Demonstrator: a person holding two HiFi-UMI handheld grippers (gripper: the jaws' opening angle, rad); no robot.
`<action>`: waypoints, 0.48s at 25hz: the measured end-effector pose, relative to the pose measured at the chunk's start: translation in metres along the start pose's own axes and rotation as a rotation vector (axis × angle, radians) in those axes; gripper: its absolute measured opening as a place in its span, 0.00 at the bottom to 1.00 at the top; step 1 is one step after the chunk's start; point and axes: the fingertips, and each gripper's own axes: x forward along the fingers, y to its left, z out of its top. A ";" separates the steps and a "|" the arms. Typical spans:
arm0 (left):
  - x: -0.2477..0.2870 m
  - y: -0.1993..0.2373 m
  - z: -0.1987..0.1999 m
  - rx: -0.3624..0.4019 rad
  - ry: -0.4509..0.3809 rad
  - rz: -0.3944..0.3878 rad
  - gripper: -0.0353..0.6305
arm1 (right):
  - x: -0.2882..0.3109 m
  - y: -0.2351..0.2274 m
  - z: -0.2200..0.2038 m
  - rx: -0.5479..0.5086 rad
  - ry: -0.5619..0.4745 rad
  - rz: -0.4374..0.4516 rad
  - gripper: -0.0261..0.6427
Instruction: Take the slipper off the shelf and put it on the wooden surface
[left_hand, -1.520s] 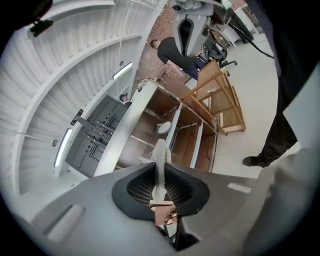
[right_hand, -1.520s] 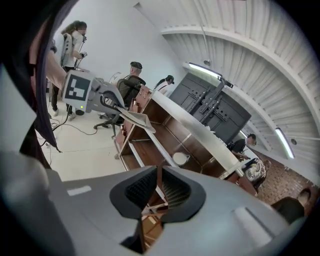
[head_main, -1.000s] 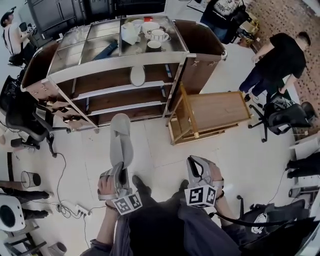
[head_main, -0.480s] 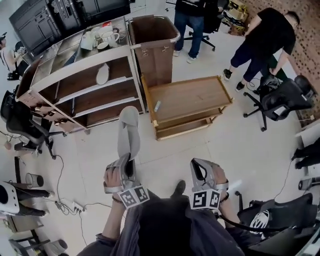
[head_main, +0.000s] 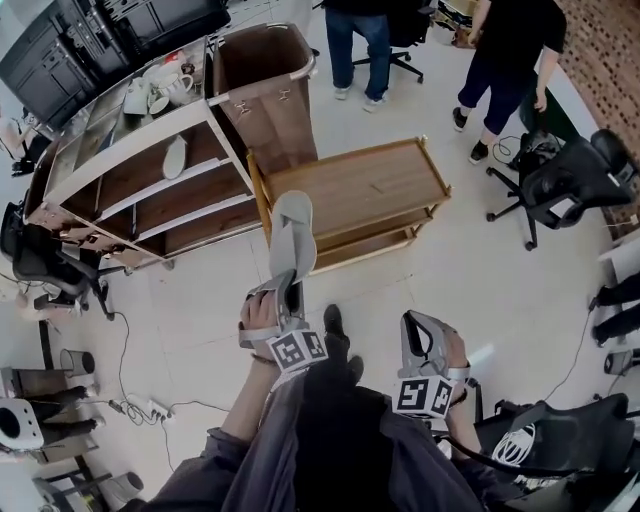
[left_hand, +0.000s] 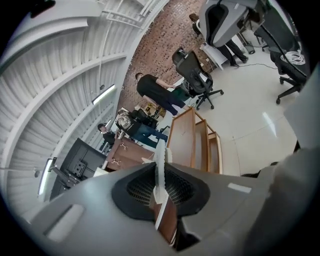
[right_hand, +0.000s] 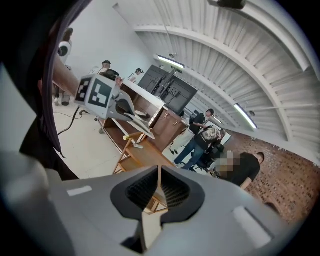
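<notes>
Since a second ago, the slipper (head_main: 291, 240) and left gripper (head_main: 283, 305) are shifted from in front of the shelf (head_main: 150, 175) to the near-left corner of the wooden surface (head_main: 350, 185). The right gripper (head_main: 415, 330) is held nearest, jaws closed together, nothing between them. The left gripper is clamped on the slipper's near end. The slipper is carried in the air, its far end seen over the wooden surface's edge. The shelf is seen beyond, at left.
</notes>
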 end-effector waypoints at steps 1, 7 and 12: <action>0.021 -0.004 0.004 0.002 0.007 -0.012 0.12 | 0.007 -0.007 -0.005 -0.001 0.006 0.002 0.07; 0.168 -0.041 0.010 0.009 0.090 -0.124 0.12 | 0.067 -0.070 -0.030 0.005 0.086 0.008 0.07; 0.261 -0.091 -0.009 -0.008 0.206 -0.257 0.13 | 0.123 -0.124 -0.040 -0.006 0.132 0.042 0.06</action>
